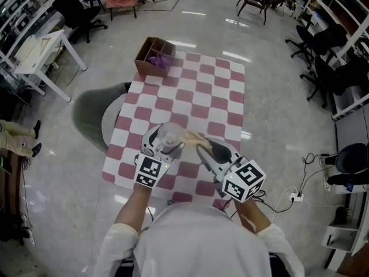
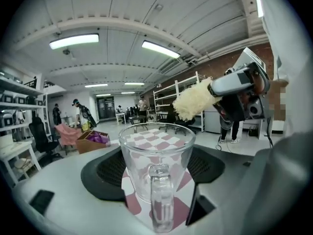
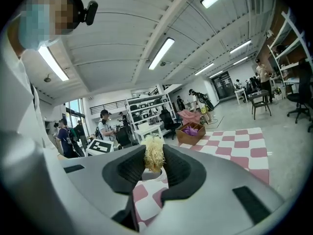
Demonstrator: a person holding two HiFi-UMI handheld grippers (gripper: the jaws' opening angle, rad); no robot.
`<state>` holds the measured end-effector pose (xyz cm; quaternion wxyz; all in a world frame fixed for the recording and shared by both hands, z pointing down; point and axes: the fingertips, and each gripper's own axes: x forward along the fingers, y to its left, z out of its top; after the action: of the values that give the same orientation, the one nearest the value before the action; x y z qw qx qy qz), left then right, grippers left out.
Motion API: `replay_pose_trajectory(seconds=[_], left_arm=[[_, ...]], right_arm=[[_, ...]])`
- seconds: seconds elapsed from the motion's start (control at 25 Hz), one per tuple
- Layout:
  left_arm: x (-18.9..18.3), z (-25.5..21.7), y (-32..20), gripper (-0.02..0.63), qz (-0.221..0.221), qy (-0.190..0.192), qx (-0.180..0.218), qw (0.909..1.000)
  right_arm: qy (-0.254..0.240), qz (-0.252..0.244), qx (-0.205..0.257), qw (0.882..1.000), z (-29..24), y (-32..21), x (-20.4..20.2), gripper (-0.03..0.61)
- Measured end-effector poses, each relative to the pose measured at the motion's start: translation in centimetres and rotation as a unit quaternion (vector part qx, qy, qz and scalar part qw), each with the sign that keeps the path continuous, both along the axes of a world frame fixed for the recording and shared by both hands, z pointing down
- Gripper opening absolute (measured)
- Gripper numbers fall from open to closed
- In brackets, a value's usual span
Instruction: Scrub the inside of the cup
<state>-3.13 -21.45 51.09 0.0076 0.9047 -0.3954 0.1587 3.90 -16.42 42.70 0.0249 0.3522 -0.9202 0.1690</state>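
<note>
Left gripper (image 1: 164, 145) holds cup (image 2: 156, 156); right gripper (image 1: 202, 150) holds scrubber (image 3: 153, 153), both over the checkered table (image 1: 203, 90).
Left jaws clamp the clear glass cup upright, handle toward the camera. Right jaws pinch the pale yellow fibrous scrubber, tuft above the rim at 2 o'clock in the left gripper view. Cardboard box (image 1: 154, 55) at the table's 11 o'clock corner.

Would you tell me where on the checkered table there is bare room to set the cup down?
The middle and far right of the checkered table lie bare, from the cardboard box at the far left corner to the hand-held grippers. The near edge is crowded: the left hand-held gripper holds the cup, the right hand-held gripper a scrubber.
</note>
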Motion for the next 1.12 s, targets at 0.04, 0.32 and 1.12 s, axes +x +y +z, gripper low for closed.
replay_pose_trajectory(seconds=[0.04,0.32,1.12], left_arm=[[-0.1,0.3,-0.6,0.367,-0.003,0.003,-0.004,1.0],[-0.6,2.3,-3.9,0.367,-0.027,0.015,-0.02,0.9993],[-0.6,9.9,-7.3,0.367,-0.039,0.033,-0.059,0.9969]], right_arm=[[0.0,0.001,-0.005,1.0,0.4,-0.3,0.2,0.114],[0.013,0.008,-0.03,0.999,2.9,-2.2,1.4,0.114],[0.032,0.01,-0.083,0.996,7.3,-4.9,2.3,0.114]])
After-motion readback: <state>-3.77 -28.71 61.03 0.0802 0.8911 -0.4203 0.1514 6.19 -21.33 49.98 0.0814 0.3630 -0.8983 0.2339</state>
